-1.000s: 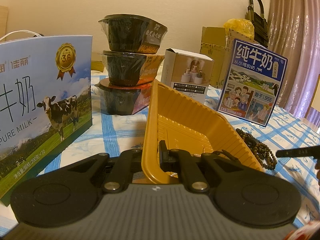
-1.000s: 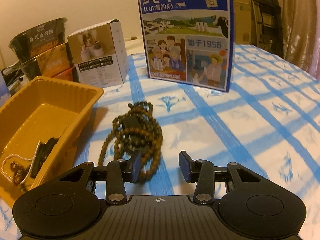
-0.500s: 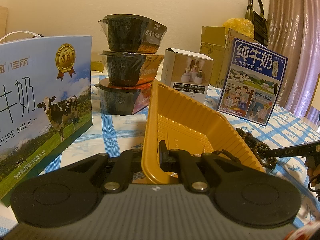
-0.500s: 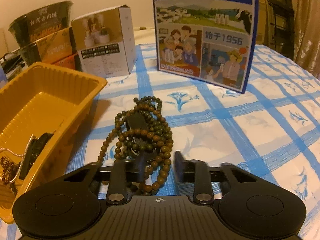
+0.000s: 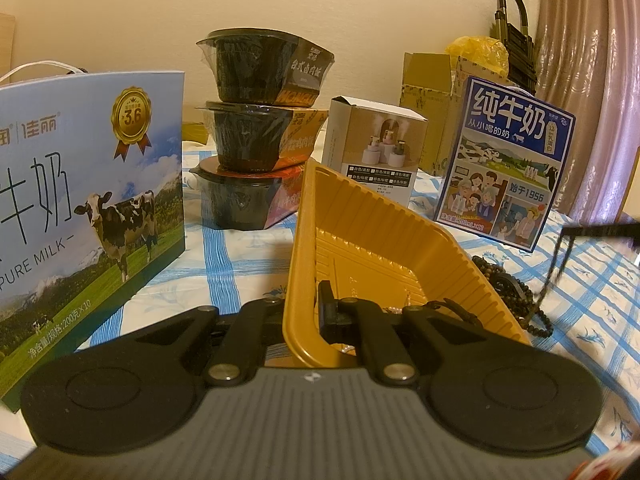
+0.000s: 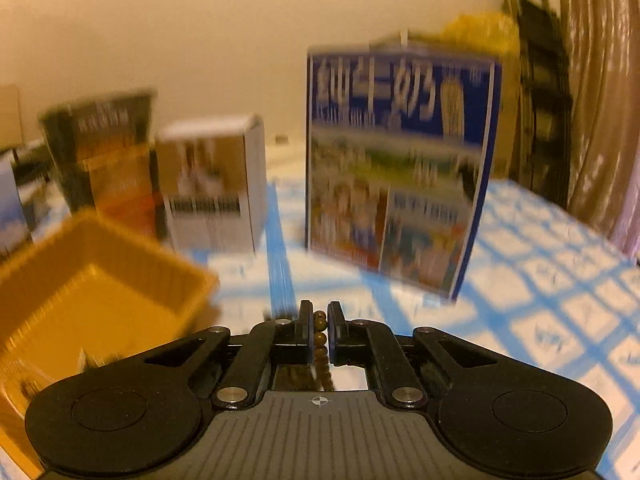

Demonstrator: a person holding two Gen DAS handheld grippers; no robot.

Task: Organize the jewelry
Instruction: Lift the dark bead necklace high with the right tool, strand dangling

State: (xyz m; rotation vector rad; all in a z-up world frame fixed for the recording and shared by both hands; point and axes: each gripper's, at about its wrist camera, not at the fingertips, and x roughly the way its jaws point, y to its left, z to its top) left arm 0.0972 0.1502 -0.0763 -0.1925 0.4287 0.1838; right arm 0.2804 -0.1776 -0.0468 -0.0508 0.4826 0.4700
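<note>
Going left to right: your left gripper (image 5: 306, 312) is clamped on the near wall of the yellow tray (image 5: 360, 236), one finger outside and one inside, so the tray sits tilted on the blue-checked cloth (image 5: 224, 260). Big milk box (image 5: 80, 200) stands far left, stacked black bowls (image 5: 256, 128) behind the tray, a small white box (image 5: 376, 148) and the blue milk carton (image 5: 508, 160) further right. Just right of the tray the bead necklace (image 5: 508, 292) is partly piled on the cloth, with a strand running up to your right gripper (image 6: 319, 330). Its jaws have just been closing and now pinch a few brown beads (image 6: 319, 338). Right view's pretty blurry otherwise.
</note>
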